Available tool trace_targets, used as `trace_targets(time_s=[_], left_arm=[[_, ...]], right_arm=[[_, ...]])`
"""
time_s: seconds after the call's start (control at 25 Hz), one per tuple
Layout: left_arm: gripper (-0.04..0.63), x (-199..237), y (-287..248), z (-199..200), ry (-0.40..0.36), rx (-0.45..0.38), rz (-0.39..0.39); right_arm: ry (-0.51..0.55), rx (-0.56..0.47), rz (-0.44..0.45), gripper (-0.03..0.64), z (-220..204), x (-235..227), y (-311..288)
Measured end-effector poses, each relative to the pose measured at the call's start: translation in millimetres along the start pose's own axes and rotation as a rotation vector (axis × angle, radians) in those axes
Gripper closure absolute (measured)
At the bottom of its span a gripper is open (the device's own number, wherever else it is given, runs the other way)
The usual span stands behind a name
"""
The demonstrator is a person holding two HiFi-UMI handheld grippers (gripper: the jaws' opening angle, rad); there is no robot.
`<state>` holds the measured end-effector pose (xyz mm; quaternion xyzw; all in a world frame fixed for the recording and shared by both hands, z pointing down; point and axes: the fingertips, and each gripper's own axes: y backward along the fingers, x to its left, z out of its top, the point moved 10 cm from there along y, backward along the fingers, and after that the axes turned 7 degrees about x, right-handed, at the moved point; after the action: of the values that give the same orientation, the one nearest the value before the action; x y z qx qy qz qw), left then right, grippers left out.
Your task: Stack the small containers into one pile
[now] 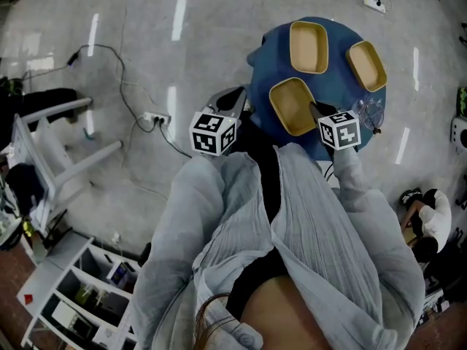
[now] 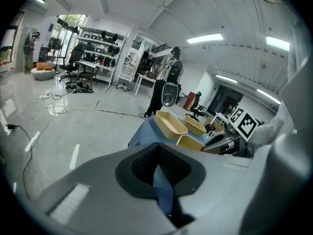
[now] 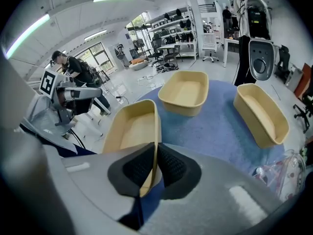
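Now — right claw (image 3: 156, 153): pinching the near container's (image 3: 129, 129) rim, at the table's (image 3: 220, 131) near edge.
Left claw (image 2: 157, 153): pressed together, empty, beside the table's left edge.
Likely target: far container (image 3: 185, 93) — straight ahead of the right claw, nearer it.

In the head view the shirt (image 1: 306, 217) hides the table's (image 1: 336, 86) near edge, and the right gripper (image 1: 315, 112) covers a corner of the container (image 1: 290, 104).

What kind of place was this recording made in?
Probably a robotics lab or an open workshop: storage shelves loaded with equipment, office chairs at worktables, and loose cables lying across a polished floor.
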<state>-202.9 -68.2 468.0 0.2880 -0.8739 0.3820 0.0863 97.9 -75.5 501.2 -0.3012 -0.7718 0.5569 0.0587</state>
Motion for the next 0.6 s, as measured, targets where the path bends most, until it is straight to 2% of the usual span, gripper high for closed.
trace_targets(time_s=[0.32, 0.6], left_arm=[[0.583, 3.7, -7.7, 13.4, -0.038, 0.003, -0.026], [0.583, 5.9, -15.6, 34.2, -0.081, -0.011, -0.043]], right_arm=[[-0.004, -0.059, 0.005, 0.595, 8.3, 8.4, 12.9], [-0.115, -0.158, -0.008, 0.595, 28.8, -3.9, 40.7]])
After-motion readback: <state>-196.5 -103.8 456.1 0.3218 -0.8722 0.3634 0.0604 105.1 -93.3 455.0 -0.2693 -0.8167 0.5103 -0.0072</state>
